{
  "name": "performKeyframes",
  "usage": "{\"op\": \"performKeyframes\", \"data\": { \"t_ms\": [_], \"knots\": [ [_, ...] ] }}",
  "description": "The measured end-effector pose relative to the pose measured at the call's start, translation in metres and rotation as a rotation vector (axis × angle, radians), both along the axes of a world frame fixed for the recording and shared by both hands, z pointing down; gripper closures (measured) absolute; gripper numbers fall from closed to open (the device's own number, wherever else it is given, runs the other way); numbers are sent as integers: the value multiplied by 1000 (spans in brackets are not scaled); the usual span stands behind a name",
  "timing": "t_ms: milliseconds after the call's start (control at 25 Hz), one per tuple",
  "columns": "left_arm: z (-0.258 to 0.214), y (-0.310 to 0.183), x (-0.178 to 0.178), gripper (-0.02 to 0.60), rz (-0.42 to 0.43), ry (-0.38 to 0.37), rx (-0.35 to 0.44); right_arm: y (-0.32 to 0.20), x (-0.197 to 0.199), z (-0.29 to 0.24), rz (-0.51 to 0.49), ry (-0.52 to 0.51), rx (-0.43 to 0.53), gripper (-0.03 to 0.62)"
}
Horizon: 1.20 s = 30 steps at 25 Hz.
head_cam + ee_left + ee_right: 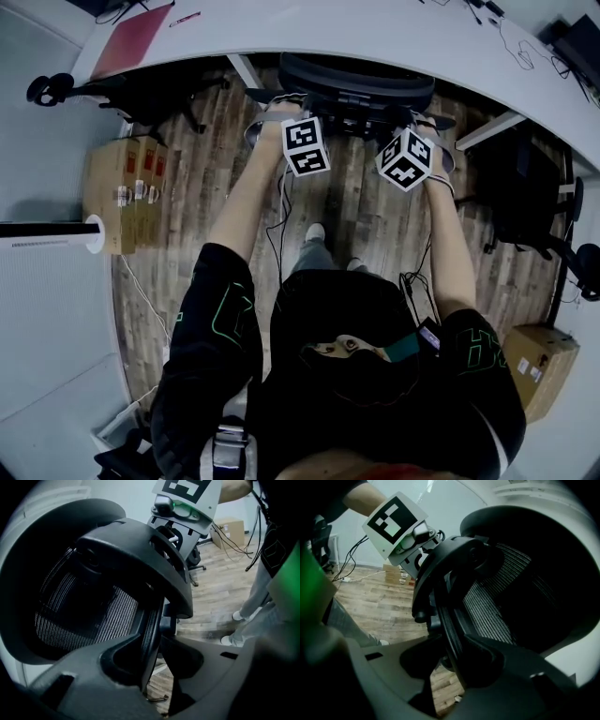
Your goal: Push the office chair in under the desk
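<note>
Wood floor [216, 169] | office chair [356, 84] half under desk [375, 37] | left gripper [157, 646], right gripper [452, 651]: jaws spread astride backrest rim [151, 620], equally near desk

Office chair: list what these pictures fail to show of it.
- Seat, base and wheels: head view, hidden beneath the backrest and the desk.
- Backrest's lower part: left gripper view and right gripper view, covered by the near jaws.
- How far the seat sits under the desk: no view shows it.
</note>
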<state>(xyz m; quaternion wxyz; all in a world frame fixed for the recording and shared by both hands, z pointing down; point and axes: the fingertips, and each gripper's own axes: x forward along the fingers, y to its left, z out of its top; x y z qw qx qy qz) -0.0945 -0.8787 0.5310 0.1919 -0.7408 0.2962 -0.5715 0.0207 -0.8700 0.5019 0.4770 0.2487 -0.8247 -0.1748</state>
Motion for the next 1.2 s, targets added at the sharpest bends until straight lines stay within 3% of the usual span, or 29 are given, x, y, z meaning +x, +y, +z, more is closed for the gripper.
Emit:
{"op": "performKeyframes", "data": {
  "t_ms": [840,1200],
  "knots": [
    [-4,-100,-48,437,98,85,29,-97,-53,-3,108,-3,-23,438],
    [-6,-123,-74,437,115,67,26,-114,-79,-5,112,-15,16,439]
  ]
}}
